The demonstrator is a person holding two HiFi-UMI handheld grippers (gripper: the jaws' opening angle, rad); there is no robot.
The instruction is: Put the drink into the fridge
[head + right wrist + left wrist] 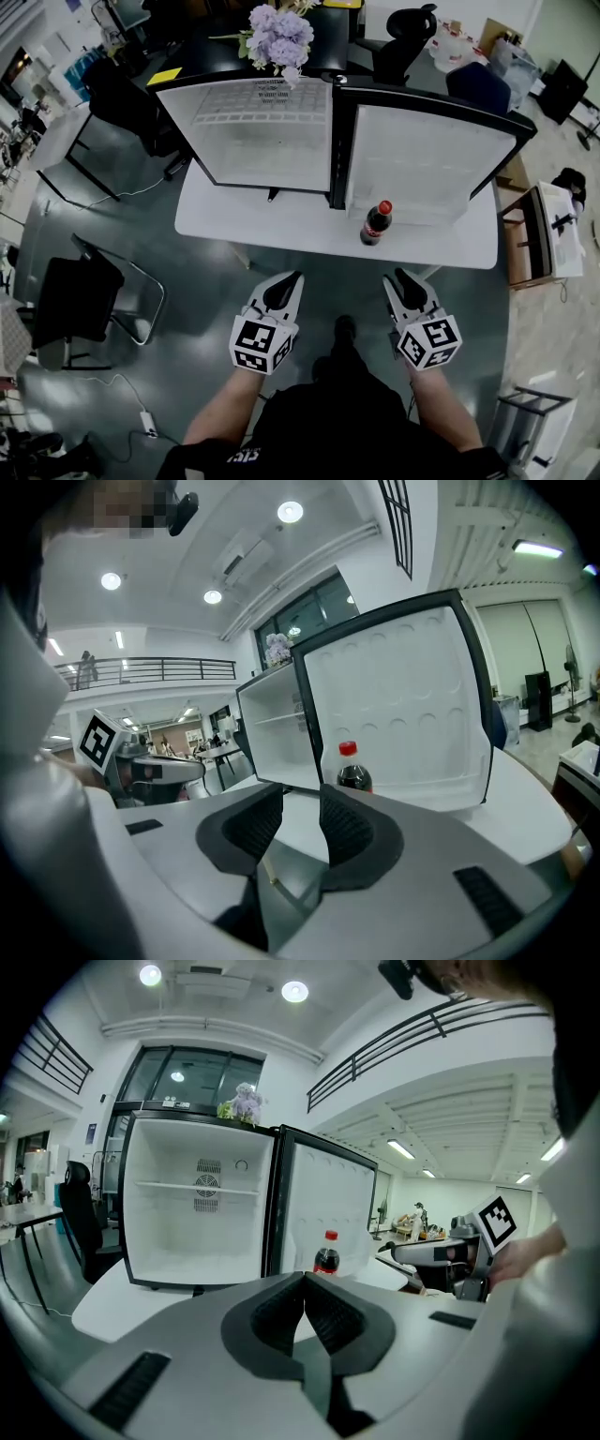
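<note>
White tabletop (281, 225) over a grey floor (187, 281) fills the middle of the head view, and I've got the drink (376, 223) right of centre on it: a dark cola bottle with a red cap, standing upright and not yet in the fridge. It sits just in front of the open door (422, 159), near the lower edge of the door's pale inner face. To the left of the door is the fridge (272, 131) itself, a small black-cased box standing on the same tabletop, its white interior facing me with one shelf (192, 1188) across it. Purple flowers (279, 36) rest on its roof, top centre of the frame. Coming down the frame now, both tools are short of the table's near edge, over the floor, pointing up-frame toward the fridge. My left gripper (294, 277) is at lower centre-left, and in the left gripper view its jaws meet tip to tip, closed on nothing, with the bottle showing well beyond, just above the tips. My right gripper (397, 276) is at lower centre-right, well apart from the drink. In the right gripper view its jaws stand partly apart with a clear gap and hold nothing, and the red cap peeks above the right-hand jaw. A black chair (75, 300) stands at the left edge of the head view, well clear of the table.
</note>
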